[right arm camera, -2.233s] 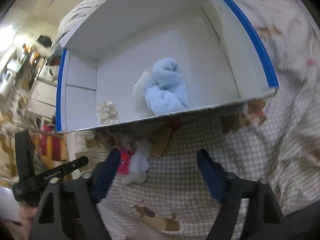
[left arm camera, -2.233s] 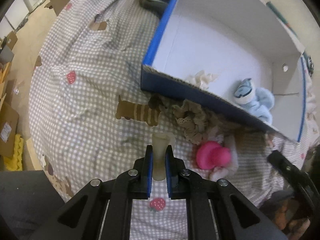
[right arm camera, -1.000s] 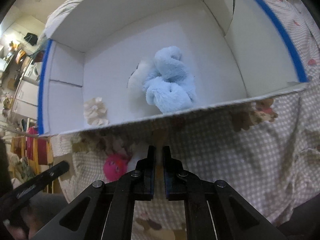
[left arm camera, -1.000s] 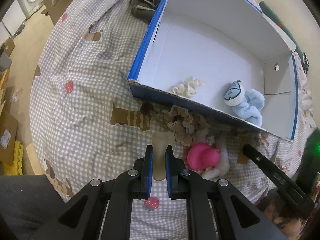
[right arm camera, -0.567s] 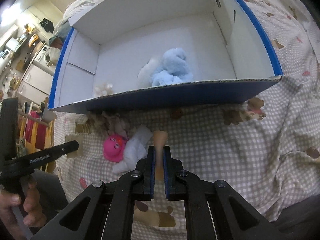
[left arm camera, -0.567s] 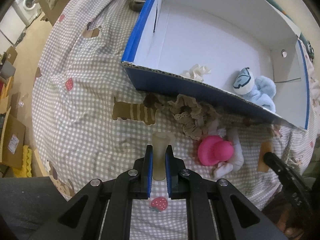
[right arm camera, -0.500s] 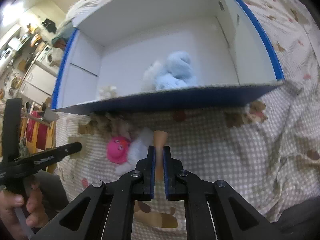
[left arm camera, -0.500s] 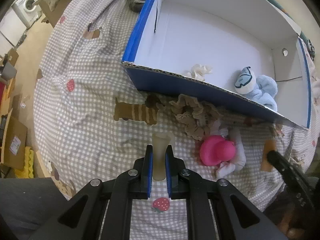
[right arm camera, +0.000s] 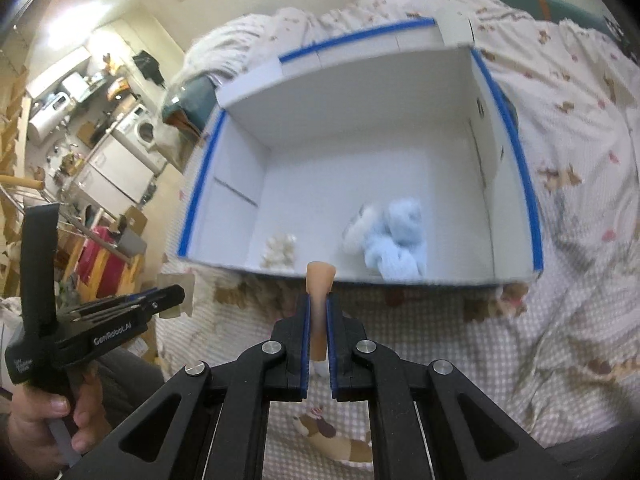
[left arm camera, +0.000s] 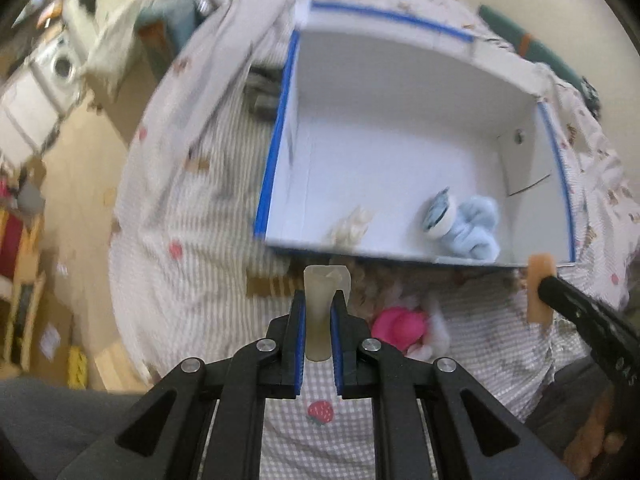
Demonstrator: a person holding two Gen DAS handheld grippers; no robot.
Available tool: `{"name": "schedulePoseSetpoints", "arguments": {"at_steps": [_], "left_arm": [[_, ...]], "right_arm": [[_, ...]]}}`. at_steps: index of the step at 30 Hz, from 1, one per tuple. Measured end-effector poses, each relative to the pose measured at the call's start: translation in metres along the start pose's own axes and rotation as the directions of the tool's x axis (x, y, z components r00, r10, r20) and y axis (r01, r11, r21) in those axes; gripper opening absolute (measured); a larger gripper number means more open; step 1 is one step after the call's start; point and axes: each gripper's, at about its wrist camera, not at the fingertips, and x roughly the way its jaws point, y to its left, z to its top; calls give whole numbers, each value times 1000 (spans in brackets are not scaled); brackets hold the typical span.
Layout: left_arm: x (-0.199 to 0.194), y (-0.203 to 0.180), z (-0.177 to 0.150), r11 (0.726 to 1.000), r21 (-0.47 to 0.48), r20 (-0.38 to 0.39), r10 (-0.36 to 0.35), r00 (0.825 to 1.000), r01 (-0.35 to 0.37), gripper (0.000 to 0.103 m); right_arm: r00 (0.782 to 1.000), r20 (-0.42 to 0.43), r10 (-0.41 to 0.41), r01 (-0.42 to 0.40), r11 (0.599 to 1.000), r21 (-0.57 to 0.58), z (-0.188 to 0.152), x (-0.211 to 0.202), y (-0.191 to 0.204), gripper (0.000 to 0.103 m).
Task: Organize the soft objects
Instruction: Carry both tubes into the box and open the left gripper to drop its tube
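Note:
A white box with blue edges (left arm camera: pixel 280 128) (right arm camera: pixel 528 200) lies open on the checked bedspread. Inside are a light blue plush (left arm camera: pixel 472 232) (right arm camera: pixel 396 240) and a cream scrunchie (left arm camera: pixel 352 232) (right arm camera: pixel 280 252). A pink duck toy (left arm camera: pixel 400 326) with white cloth lies on the bedspread in front of the box, next to a brown frilly scrunchie, mostly hidden. My left gripper (left arm camera: pixel 318 316) is shut with nothing between its pads, held back from the box's front wall. My right gripper (right arm camera: pixel 318 316) is likewise shut and empty, facing the box; it also shows in the left wrist view (left arm camera: pixel 560 292).
The bedspread (left arm camera: pixel 192 264) drops off at the left to a floor with cardboard boxes and a washing machine (right arm camera: pixel 142 130). A dark garment (left arm camera: pixel 260 88) lies left of the box. A person's hand (right arm camera: pixel 48 420) holds the left gripper's handle.
Both grippers have pulled back and risen, so the whole box now shows from farther off. The right gripper, open 2.2 s ago, has stayed shut since. The toys have not moved.

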Motion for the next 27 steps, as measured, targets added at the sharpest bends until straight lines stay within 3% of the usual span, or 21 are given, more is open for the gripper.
{"name": "schedulePoseSetpoints", "arguments": {"at_steps": [6,14,17,21,24,27], "left_arm": [[-21,-1,42,999,32,94,-2,996,-1,10],[3,-13,89,998,57,106,12,994,-18,10],[16,-22,99,997,67,109,16,994,-23,10],[35,-31,105,998,69,119,3,993,-11,10],[48,-34,102,996,92,175,-7,985,-9,10],[65,-36,101,994,109,152,0,988,-16,10]], "right_arm": [[998,55,1,1,999,-41,33,-8,8,9],[996,93,-5,8,1000,-28,74,15,-3,9],[995,98,-11,13,1000,-23,83,29,-8,9],[992,113,63,-71,996,61,85,41,-25,9],[995,98,23,-26,999,29,78,52,-25,9],[998,58,3,-5,999,34,75,65,-28,9]]}}
